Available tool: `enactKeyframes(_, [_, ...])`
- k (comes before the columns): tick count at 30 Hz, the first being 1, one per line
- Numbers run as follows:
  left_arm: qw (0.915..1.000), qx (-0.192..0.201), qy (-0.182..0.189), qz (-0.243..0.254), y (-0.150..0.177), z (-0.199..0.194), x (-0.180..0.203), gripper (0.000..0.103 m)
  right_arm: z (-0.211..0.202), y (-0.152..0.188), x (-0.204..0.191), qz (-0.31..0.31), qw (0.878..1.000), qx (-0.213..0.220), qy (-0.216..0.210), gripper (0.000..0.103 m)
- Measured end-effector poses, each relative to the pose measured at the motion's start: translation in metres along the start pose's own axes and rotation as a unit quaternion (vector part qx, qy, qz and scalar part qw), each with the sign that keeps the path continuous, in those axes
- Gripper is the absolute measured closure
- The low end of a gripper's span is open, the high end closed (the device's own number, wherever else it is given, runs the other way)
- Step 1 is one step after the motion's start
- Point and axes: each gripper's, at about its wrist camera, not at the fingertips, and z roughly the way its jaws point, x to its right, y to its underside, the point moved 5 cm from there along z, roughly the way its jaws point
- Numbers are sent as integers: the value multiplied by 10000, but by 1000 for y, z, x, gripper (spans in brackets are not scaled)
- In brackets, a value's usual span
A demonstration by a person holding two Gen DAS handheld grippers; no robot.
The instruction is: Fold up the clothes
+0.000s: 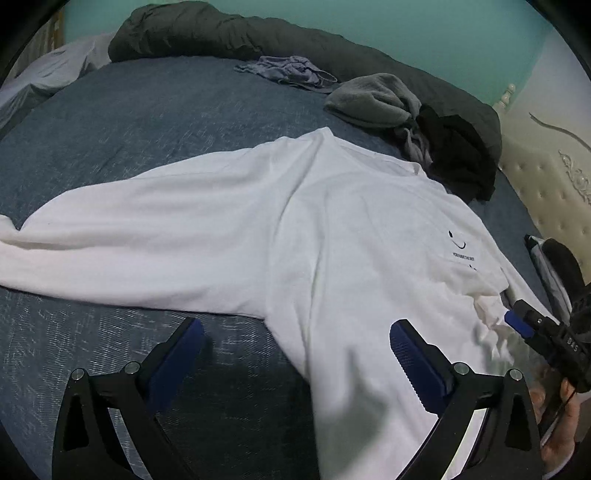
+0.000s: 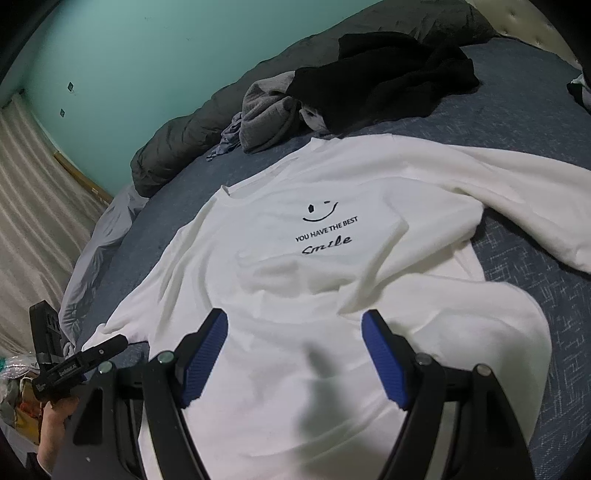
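A white long-sleeved shirt [image 1: 332, 221] lies spread face up on the blue bed [image 1: 147, 129], one sleeve [image 1: 129, 240] stretched out to the left. Its chest print, a smiley with "YOU HAVE THE BEST Smile" [image 2: 321, 229], shows in the right wrist view. My left gripper [image 1: 295, 328] is open just above the shirt's side edge, one finger over bare bedding and the other over the white cloth. My right gripper [image 2: 295, 321] is open over the shirt's lower body [image 2: 314, 280] and holds nothing. Each gripper also shows at the edge of the other's view, held by a hand [image 2: 51, 417].
Beyond the collar lie a grey garment [image 1: 373, 99], a black garment [image 1: 458, 155] and a lilac one [image 1: 288, 70]. A dark rolled duvet [image 1: 207, 33] runs along the teal wall. A cream padded headboard [image 1: 546, 177] stands at the right, a curtain [image 2: 33, 206] past the bed's edge.
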Motion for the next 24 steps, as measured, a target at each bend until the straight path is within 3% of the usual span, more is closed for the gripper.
enactKeyframes(3, [10000, -31, 18, 14, 5, 6, 5, 0, 1, 1, -1, -54, 10000, -9, 3, 18])
enactKeyframes(12, [9997, -79, -31, 243, 4, 21, 14, 0, 0, 3, 2, -72, 9999, -42, 90, 18])
enactKeyframes(20, [9994, 59, 43, 345, -5, 15, 21, 0, -22, -12, 31, 266, 9983, 115, 500, 18])
enactKeyframes(24, [9990, 124, 95, 413, -9, 12, 25, 0, -35, -24, 34, 25, 9970, 71, 765, 18])
